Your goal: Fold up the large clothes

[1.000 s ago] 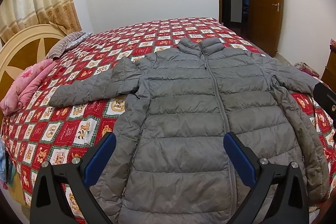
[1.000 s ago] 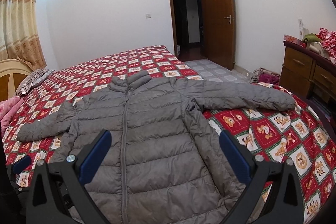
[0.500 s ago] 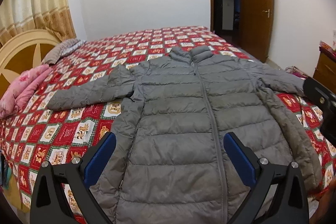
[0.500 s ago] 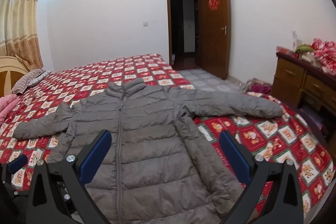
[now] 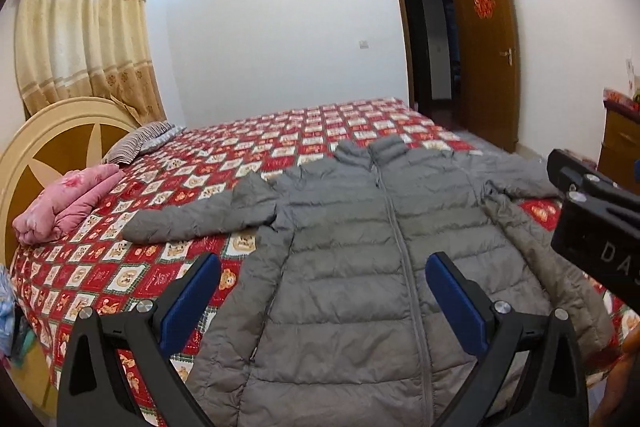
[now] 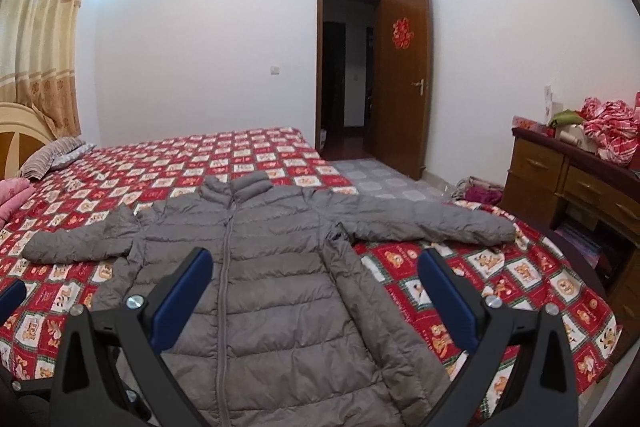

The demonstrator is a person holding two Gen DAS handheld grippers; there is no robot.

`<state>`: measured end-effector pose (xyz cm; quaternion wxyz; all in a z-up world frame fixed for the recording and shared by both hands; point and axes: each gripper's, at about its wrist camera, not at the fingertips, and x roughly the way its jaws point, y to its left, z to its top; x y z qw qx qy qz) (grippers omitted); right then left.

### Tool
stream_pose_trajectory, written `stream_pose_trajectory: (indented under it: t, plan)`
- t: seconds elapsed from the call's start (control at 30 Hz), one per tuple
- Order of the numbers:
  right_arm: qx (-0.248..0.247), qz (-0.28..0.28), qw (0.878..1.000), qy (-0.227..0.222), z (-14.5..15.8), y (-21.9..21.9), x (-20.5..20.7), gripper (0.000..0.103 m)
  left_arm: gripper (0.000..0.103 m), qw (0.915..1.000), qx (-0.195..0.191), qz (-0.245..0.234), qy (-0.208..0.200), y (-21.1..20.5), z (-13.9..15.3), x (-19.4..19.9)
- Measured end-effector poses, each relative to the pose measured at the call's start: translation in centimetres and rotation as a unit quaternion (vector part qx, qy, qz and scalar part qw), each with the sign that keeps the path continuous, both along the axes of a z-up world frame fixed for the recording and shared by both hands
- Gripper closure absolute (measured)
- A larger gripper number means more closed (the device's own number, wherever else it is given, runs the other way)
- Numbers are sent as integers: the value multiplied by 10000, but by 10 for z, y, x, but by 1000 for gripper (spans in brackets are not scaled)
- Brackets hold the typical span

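Observation:
A grey quilted puffer jacket [image 5: 360, 259] [image 6: 272, 267] lies flat and zipped on the red patterned bedspread [image 5: 280, 135] [image 6: 520, 275], collar away from me, both sleeves spread sideways. My left gripper [image 5: 322, 291] hovers open above the jacket's lower left half, holding nothing. My right gripper [image 6: 314, 287] hovers open above the lower right half, also holding nothing. The right gripper's black body [image 5: 600, 223] shows at the right edge of the left wrist view. One blue fingertip of the left gripper [image 6: 12, 297] peeks in at the left edge of the right wrist view.
A pink folded blanket [image 5: 68, 203] and a striped pillow [image 5: 140, 141] lie by the round headboard [image 5: 48, 143]. A wooden dresser [image 6: 576, 179] piled with red items stands on the right. Beyond the bed are an open door [image 6: 404, 79], curtains [image 5: 84, 35] and a clothes heap [image 6: 480, 189] on the floor.
Both grippers have pulled up and back from the jacket, so more of the room and ceiling shows. The jacket has not moved and both stay open.

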<state>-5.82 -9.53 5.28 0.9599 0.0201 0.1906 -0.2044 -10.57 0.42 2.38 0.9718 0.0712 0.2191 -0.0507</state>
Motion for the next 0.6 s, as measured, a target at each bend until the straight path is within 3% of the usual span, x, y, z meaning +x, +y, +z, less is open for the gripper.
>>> stream_pose_trajectory:
  t: [0.17, 0.3, 0.6]
  plan:
    - [-116, -15, 9999, -113, 6, 4, -5, 0, 1, 9996, -271, -63, -99, 6, 8, -6]
    - [-143, -11, 9998, -162, 9, 5, -6, 0, 1, 9992, -275, -147, -230, 3, 10, -12]
    - [-113, -141, 9998, 76, 0, -3, -12, 0, 1, 9950, -392, -657, 636, -14, -12, -1]
